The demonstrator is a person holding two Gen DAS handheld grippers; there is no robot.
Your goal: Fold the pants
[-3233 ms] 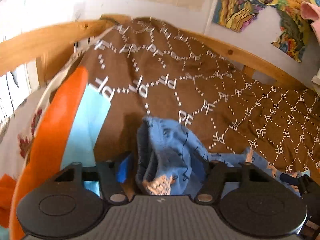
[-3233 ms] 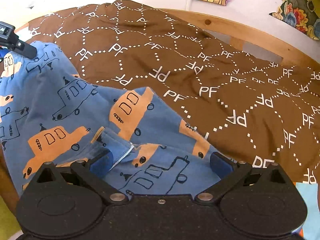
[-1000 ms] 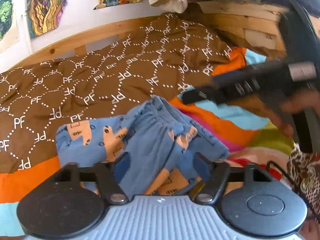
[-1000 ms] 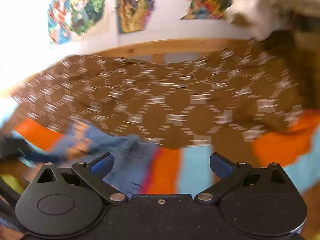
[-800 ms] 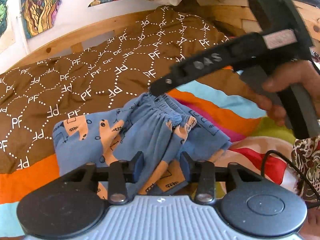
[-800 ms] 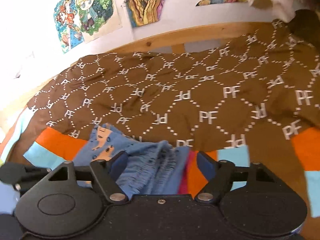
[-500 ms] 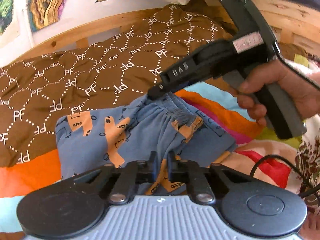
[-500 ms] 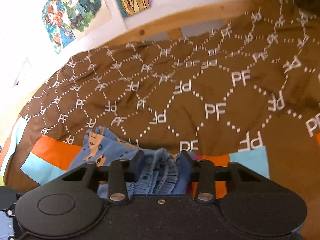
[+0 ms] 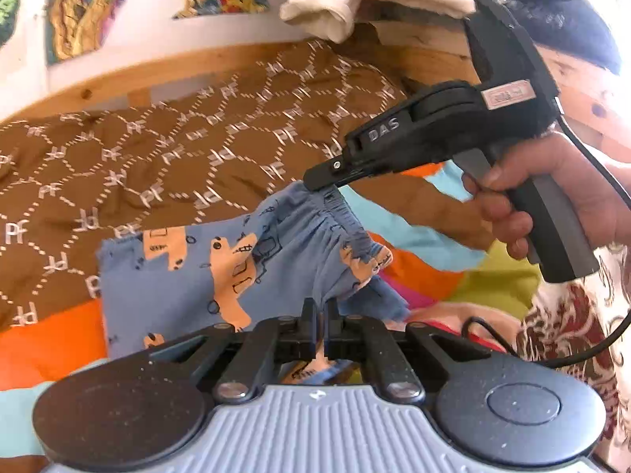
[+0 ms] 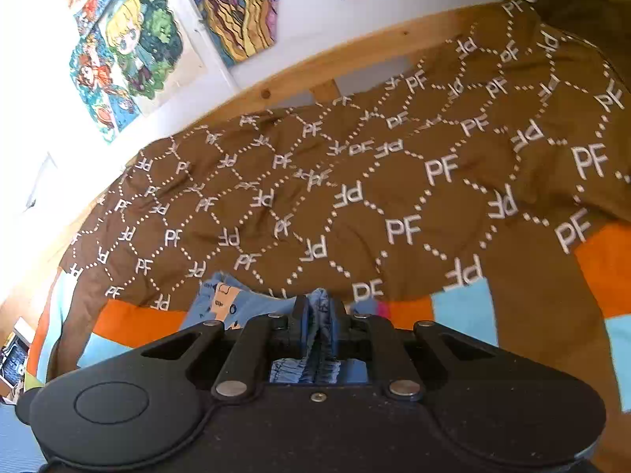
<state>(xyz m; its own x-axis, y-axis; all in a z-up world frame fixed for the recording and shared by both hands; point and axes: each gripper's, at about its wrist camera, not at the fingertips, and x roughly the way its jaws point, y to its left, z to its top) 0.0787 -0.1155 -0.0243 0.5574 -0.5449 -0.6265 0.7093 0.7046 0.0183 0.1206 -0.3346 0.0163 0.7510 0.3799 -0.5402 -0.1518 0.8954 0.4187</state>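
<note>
Left gripper point(image 9: 320, 307) pinches the pants point(image 9: 189, 276) at 6 o'clock; right gripper point(image 10: 317, 315) clamps the waistband at 1 o'clock.

pants point(image 9: 177, 276): soft matt cloth | bedspread point(image 10: 355, 197): matt cloth | bed frame point(image 10: 355, 59): smooth wood

One pants point(image 9: 177, 276), two grippers point(image 9: 320, 311) point(image 10: 315, 315), one blanket point(image 10: 355, 197).

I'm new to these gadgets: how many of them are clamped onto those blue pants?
2. The left gripper grips the blue pants at their near edge; the right gripper pinches their gathered waistband at the far side.
</note>
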